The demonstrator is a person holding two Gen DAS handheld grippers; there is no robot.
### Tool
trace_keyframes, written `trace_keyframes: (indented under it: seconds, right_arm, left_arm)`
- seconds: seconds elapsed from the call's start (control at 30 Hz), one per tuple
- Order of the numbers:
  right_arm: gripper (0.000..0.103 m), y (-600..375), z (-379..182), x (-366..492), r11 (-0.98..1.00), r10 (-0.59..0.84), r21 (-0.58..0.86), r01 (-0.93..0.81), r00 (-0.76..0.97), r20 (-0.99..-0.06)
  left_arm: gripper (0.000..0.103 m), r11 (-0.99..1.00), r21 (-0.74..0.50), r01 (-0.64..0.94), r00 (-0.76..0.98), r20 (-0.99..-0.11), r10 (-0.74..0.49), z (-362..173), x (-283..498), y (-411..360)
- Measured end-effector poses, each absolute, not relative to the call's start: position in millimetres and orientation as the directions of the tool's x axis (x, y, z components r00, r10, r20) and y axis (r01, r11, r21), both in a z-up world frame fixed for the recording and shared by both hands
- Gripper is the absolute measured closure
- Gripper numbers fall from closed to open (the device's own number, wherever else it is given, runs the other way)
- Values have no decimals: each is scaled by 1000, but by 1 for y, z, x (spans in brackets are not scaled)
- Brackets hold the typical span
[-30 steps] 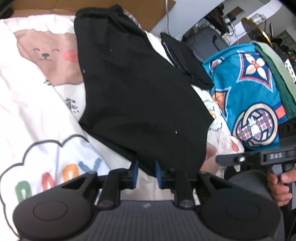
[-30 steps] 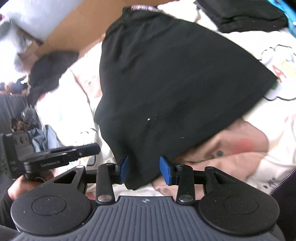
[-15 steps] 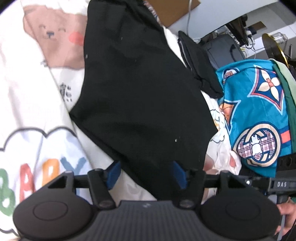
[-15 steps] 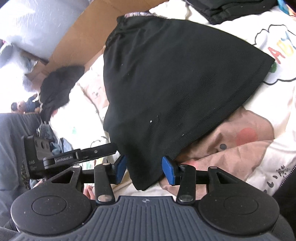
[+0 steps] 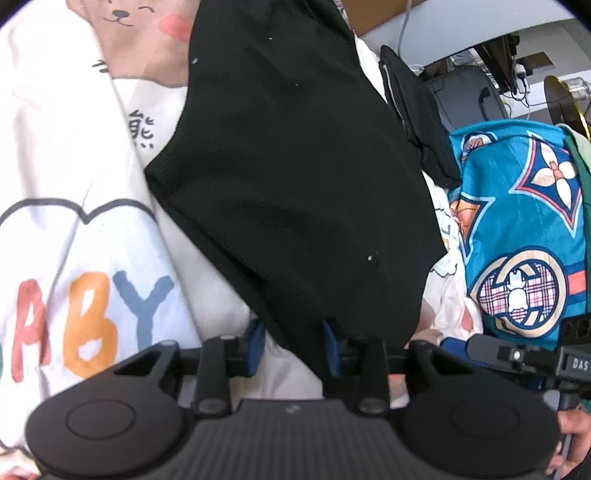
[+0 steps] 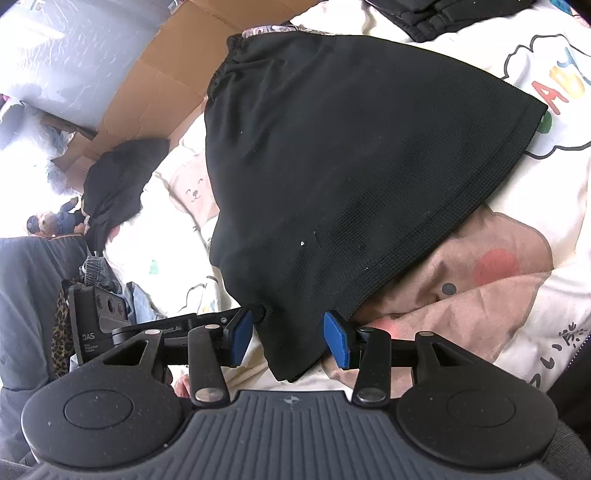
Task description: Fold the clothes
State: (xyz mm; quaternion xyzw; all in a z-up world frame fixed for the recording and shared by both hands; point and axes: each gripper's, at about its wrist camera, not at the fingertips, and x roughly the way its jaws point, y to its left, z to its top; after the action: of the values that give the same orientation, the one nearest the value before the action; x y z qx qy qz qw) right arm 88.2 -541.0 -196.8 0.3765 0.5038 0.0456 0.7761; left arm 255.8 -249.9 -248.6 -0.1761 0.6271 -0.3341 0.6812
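Flanking the black garment [image 5: 295,184]: teal blanket [image 5: 524,236], cardboard [image 6: 155,81].

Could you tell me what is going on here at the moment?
A person is folding a black garment spread on a printed cream bedsheet, with a handheld gripper in each hand. The left gripper and the right gripper each have a near corner of the garment lying between their blue pads, but both sets of jaws stand open, so neither corner is clamped. Other dark clothes lie further back.
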Motion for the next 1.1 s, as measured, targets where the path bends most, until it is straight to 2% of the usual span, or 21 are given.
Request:
trace_keyframes:
  seconds: [0.27,0.53,0.7,0.8,1.1]
  right_arm:
    - [53,-541,-197,88,708,453,633,313,486,-747]
    - [53,-543,-199,88,694,464,648,314,493,-736]
    - [53,-545,-200,88,683,471,657,319,494,-731]
    - [53,-546,-200,88,680,474,659,320,495,-729]
    - [53,-547,-201,88,667,482,671,323,499,-720]
  left_arm:
    - [67,683,-688,246,-24,-709,-705,-259,252,-257]
    - [89,677,-655,336,33,-710,-703,-239,246,-259]
    - [90,675,-641,365,43,-713,-700,-227,246,-265]
    - [80,676,-655,338,11,-715,-699,-231,249,-268]
    - [79,675,-681,283,-66,-716,-695,-246,242,-272]
